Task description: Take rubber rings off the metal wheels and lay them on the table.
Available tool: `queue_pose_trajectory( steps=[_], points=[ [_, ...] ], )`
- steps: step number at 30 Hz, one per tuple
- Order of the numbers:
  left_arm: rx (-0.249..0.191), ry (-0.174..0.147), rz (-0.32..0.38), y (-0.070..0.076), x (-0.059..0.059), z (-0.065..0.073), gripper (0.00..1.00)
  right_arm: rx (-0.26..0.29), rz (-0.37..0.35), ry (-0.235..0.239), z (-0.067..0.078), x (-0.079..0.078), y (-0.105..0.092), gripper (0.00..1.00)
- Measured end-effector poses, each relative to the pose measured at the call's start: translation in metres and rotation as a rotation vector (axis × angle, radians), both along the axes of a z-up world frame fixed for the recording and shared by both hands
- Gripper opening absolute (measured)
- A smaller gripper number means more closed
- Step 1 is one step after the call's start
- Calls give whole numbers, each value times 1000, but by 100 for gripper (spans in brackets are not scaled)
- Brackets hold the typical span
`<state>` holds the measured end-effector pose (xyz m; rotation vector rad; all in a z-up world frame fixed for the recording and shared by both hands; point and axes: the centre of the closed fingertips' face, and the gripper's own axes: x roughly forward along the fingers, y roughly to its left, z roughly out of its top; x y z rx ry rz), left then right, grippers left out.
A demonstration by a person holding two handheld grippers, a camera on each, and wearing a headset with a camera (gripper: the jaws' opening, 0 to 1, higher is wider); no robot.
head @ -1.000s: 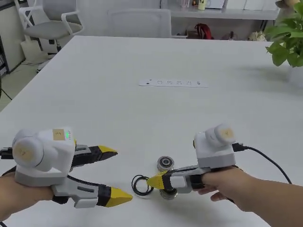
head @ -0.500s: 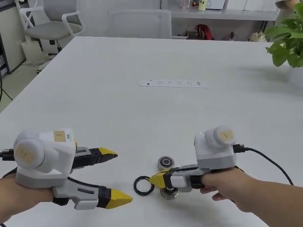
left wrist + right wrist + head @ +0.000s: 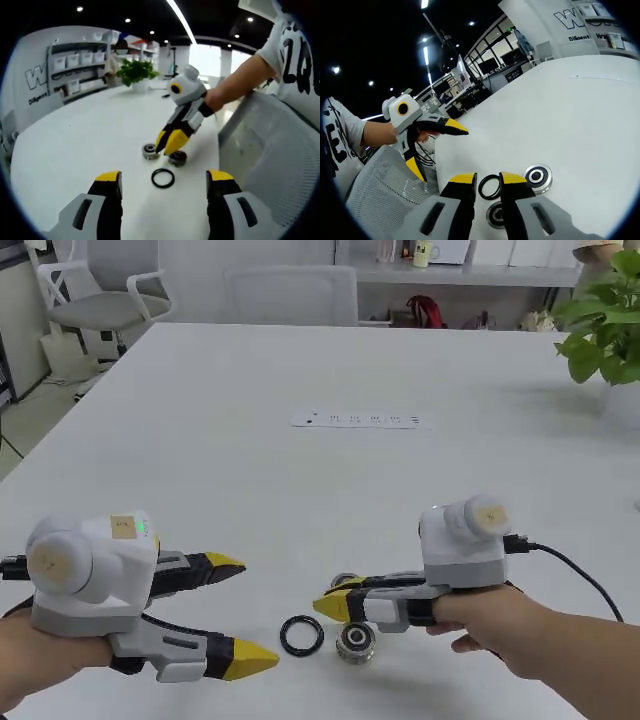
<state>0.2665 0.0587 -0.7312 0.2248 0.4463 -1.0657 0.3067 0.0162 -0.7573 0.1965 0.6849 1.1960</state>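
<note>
A black rubber ring (image 3: 302,635) lies flat on the white bench (image 3: 300,490) beside a metal wheel (image 3: 356,639). The right gripper (image 3: 322,605) hovers close, jaws slightly apart (empty); the left gripper (image 3: 255,610) gapes wide.

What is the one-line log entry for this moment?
left gripper: open, empty | right gripper: narrow gap, empty, over wheels | rubber ring: flat on table | metal wheels: two, beside ring
</note>
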Motion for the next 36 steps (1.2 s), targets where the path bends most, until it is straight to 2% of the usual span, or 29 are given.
queue_pose_trajectory(
  steps=[4, 8, 11, 13, 14, 18, 23, 27, 36],
  points=[
    [-5, -15, -1, 0, 2, 8, 70, 26, -15, -53, 17, 5, -4, 19],
    [-12, -20, 6, 1, 4, 13, 72, 43, -32, -86, 31, 8, -12, 22],
    [-16, -28, 10, 2, 5, 18, 72, 45, -27, -123, 41, 8, -16, 23],
    [-18, -34, 11, 2, 6, 22, 73, 32, -15, -172, 47, 7, -21, 26],
    [-19, -39, 12, 3, 6, 24, 73, 25, -18, -214, 52, 9, -24, 28],
    [-23, -53, 16, 5, 6, 31, 74, 24, -15, -245, 61, 6, -34, 31],
    [-21, -66, 14, 6, 5, 38, 76, 18, -24, -282, 65, 8, -49, 34],
    [-9, -76, 9, 7, 2, 40, 78, -4, -35, -324, 68, 8, -59, 42],
    [-7, -71, 22, 14, -2, 39, 81, -47, -29, -379, 66, 1, -76, 53]
  ],
)
